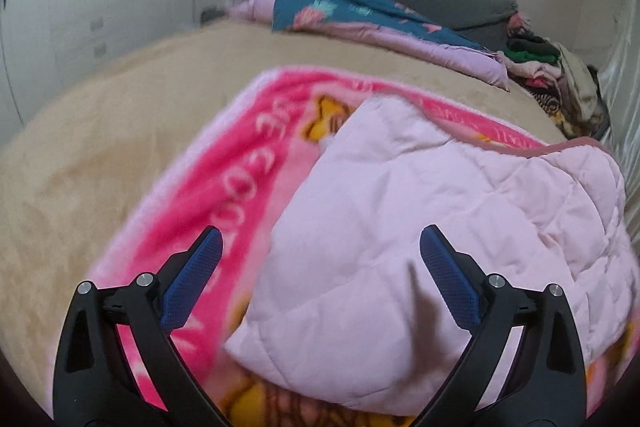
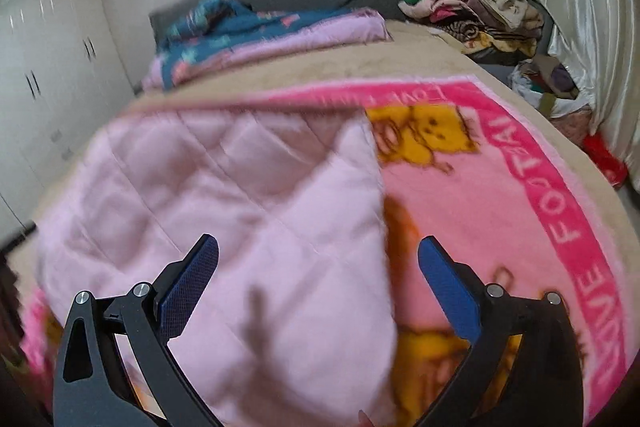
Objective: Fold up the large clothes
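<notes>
Two hand-held grippers fill the lower edge of each wrist view. The left gripper (image 1: pixel 320 239) and right gripper (image 2: pixel 318 247) share one build: curved black plastic arms with teardrop cutouts, round silver pivot screws at the joints, and fingers faced with textured blue pads (image 1: pixel 192 281).

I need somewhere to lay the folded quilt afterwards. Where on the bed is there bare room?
The tan bedspread lies bare between the pink cartoon blanket and the teal floral duvet, and toward the wardrobe side. The clothes pile crowds the curtain-side corner by the headboard.
</notes>
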Motion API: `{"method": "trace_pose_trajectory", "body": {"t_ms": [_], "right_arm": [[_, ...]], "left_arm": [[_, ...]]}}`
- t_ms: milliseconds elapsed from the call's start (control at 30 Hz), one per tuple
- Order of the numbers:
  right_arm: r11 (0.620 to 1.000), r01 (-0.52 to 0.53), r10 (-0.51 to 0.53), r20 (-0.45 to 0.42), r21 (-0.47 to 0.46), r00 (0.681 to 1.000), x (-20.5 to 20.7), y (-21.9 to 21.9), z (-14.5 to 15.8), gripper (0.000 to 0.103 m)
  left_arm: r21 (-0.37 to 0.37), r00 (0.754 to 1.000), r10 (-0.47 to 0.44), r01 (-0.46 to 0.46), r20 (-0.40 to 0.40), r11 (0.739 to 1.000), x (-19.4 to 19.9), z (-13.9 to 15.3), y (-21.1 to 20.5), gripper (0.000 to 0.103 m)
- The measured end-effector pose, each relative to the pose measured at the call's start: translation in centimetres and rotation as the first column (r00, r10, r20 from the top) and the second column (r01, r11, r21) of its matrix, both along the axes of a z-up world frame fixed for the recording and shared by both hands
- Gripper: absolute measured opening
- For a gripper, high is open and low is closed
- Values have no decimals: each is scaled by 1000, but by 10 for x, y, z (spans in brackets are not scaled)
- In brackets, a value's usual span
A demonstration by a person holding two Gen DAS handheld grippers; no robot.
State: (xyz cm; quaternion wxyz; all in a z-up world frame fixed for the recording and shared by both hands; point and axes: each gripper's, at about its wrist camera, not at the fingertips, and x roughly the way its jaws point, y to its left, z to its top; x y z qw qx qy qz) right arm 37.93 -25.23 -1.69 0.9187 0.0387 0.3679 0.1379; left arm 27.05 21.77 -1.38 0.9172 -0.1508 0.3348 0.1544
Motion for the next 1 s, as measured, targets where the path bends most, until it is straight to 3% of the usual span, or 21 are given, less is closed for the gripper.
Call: {"method": "trace_pose_trajectory", "body": {"t_ms": [33, 100, 133, 233, 267, 300, 333, 400, 433, 467, 567, 700, 833, 1000], "right_arm": [[1000, -7, 7, -9, 6, 1000, -2, -2, -6, 99], [999, -33, 33, -28, 23, 999, -7, -5, -19, 99], [999, -41, 42, -31, 29, 999, -8, -6, -23, 99], [996, -53, 56, -41, 72, 998, -12, -10, -34, 99], [995, -56, 60, -38, 84, 997, -13, -10, -35, 95], [993, -68, 71, -29, 99, 997, -14, -10, -36, 86], [990, -85, 88, -19, 115, 996, -16, -9, -34, 56], [994, -86, 85, 23, 69, 996, -21, 0, -28, 43], [995, -87, 85, 42, 50, 996, -22, 3, -24, 32], [996, -83, 81, 61, 32, 995, -23, 6, -19, 27], [999, -48, 45, 120, 19, 992, -18, 10, 1, 23], [1000, 6, -7, 130, 7, 991, 10, 15, 14, 22], [998, 36, -31, 109, -46, 994, 36, 19, 6, 22], [996, 54, -50, 60, -74, 997, 63, 24, -15, 22]], "left_arm": [[-62, 1000, -15, 15, 4, 998, -1, -4, 7, 93], [-237, 997, -79, 76, -2, 969, 2, -22, 21, 93], [-274, 994, -107, 99, -14, 957, 5, -30, 24, 93], [-258, 994, -108, 97, -26, 961, 6, -38, 21, 93], [-235, 994, -111, 103, -22, 966, 7, -35, 16, 93], [-204, 994, -111, 103, -24, 973, 7, -33, 12, 86], [-174, 994, -111, 105, -24, 979, 7, -30, 8, 64], [-154, 993, -117, 115, -6, 981, 6, -25, 2, 37], [-122, 993, -116, 115, 1, 986, 6, -19, -3, 28], [-91, 993, -114, 114, 7, 989, 7, -14, -9, 24], [3, 993, -104, 104, 49, 995, 13, 6, -20, 19], [55, 995, -71, 67, 75, 996, 33, 18, -24, 17], [114, 997, -50, 42, 64, 993, 58, 12, -27, 16], [122, 999, -35, 31, 31, 992, 79, 1, -22, 16]]}}
